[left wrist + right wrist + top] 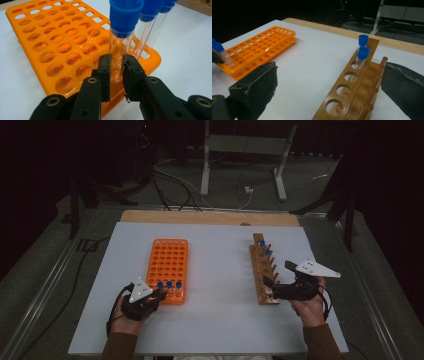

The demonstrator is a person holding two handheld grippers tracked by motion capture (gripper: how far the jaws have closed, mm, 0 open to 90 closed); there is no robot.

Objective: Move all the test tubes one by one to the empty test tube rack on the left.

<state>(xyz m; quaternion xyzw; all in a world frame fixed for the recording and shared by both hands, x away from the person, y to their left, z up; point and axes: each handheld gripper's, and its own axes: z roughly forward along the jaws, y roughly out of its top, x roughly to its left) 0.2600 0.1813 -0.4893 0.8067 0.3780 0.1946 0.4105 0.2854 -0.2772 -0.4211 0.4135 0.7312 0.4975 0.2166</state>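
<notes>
Standing in the near row of the orange rack point(50, 50), a clear tube point(120, 50) with a blue cap sits upright in the corner hole closest to the person's left hand. The left gripper point(116, 75) has its two black jaws closed on the tube's lower glass, just above the rack's top face, one pad pressed on each side. Two more capped tubes point(150, 27) stand right behind it in the same row, close enough that their caps nearly touch. From above, those three blue caps line the rack's near edge, and the left gripper point(150, 297) comes at them from the near left, a grey plate on its top.

The rest of the rack's holes look empty. It lies flat on the white table point(220, 320), left of centre.

Over on the right lies a long wooden rack point(352, 85), running away from the person. Two blue-capped tubes point(362, 56) stand in its far holes, one just behind the other; the three round holes nearer the camera hold nothing. The right gripper point(272, 290) sits at the near end of this wooden rack. Its jaws are spread wide, one on each side of the rack's near end, gripping nothing.

Beyond the table a strip of bare wood shows, then dark floor with cables point(170, 180).
</notes>
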